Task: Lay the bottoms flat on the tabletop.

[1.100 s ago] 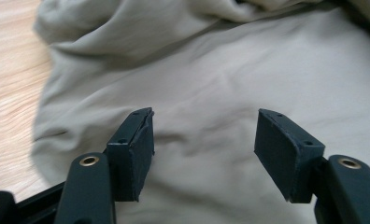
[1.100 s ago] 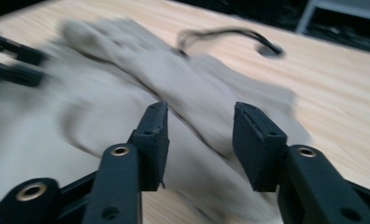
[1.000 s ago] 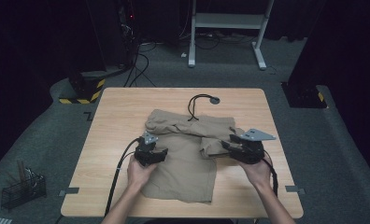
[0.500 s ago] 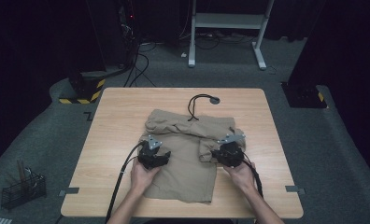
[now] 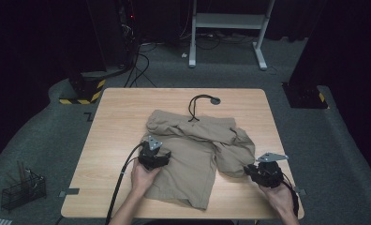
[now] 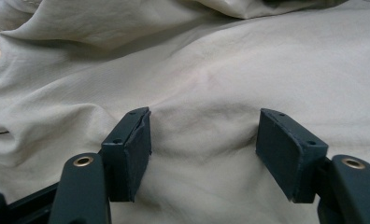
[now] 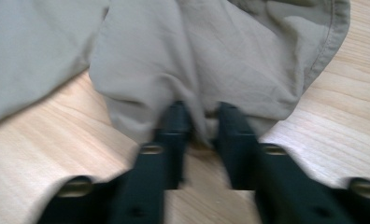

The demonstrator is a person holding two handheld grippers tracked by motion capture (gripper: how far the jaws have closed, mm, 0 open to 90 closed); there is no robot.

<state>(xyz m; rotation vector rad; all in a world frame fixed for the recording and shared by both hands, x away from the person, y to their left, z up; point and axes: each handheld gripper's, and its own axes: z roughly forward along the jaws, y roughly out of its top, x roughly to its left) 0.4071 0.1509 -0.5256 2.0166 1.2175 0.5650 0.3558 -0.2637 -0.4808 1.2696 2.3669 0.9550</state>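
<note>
1. shorts (image 5: 193, 154) lay rumpled mid-table (image 5: 118, 122), one leg now dragged toward the right edge.
2. my right gripper (image 7: 204, 126) had just reopened partway, a fabric fold still pinched between its jaws.
3. my left gripper (image 6: 202, 140) pressed open-jawed on the cloth, pinning it while i spread it.

No readable text, label or number appears anywhere.
</note>
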